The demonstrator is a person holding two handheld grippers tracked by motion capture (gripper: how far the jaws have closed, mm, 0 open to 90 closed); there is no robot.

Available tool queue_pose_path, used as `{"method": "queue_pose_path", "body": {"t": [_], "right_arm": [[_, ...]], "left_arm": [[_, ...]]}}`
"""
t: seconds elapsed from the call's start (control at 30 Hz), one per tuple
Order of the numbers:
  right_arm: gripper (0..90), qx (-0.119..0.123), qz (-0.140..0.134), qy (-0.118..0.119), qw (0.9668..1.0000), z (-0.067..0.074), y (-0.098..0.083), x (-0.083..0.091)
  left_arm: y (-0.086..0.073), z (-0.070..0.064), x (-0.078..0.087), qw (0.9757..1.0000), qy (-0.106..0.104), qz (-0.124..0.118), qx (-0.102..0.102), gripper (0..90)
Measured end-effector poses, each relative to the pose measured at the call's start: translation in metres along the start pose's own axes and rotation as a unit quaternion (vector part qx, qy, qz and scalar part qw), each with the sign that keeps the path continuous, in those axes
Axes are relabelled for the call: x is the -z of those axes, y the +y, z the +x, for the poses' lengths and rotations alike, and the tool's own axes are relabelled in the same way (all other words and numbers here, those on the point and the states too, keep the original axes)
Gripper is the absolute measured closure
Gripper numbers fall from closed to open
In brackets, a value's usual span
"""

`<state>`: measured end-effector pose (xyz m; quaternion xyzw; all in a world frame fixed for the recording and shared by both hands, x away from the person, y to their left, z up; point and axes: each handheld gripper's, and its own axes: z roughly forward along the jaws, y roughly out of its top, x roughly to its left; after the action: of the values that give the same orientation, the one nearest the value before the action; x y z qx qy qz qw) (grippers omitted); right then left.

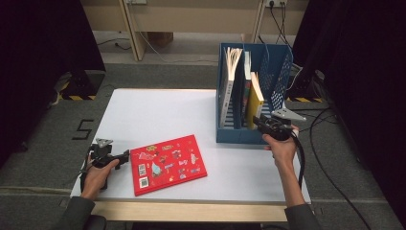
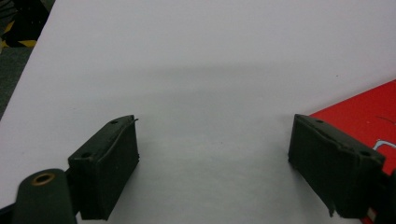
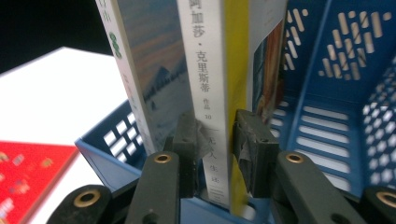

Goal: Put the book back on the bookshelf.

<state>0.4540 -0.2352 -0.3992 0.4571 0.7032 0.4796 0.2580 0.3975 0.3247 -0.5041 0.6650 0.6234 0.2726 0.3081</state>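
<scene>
Right claw (image 3: 215,149) clamped on yellow book (image 3: 210,93) spine at blue rack (image 1: 229,135) front edge, left claw (image 2: 215,163) spread wide over bare table (image 2: 196,60)

Overhead light falls brightly on the white table (image 1: 153,115) while the surroundings stay dim. The left gripper view shows a soft shadow band across the table, and the right gripper view blurs at its bottom edge.
</scene>
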Motion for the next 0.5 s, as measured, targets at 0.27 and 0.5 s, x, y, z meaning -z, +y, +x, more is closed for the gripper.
{"method": "queue_pose_path", "body": {"t": [0.27,0.5], "right_arm": [[69.1,0.007,0.006,0.015,0.9998,0.012,0.006,-0.014],[69.1,0.011,0.004,0.008,0.9999,0.013,0.003,-0.015]], "left_arm": [[0.000,0.000,0.000,1.0000,0.000,-0.001,0.001,14.8],[0.000,0.000,0.000,1.0000,0.001,-0.001,0.001,14.8]]}}
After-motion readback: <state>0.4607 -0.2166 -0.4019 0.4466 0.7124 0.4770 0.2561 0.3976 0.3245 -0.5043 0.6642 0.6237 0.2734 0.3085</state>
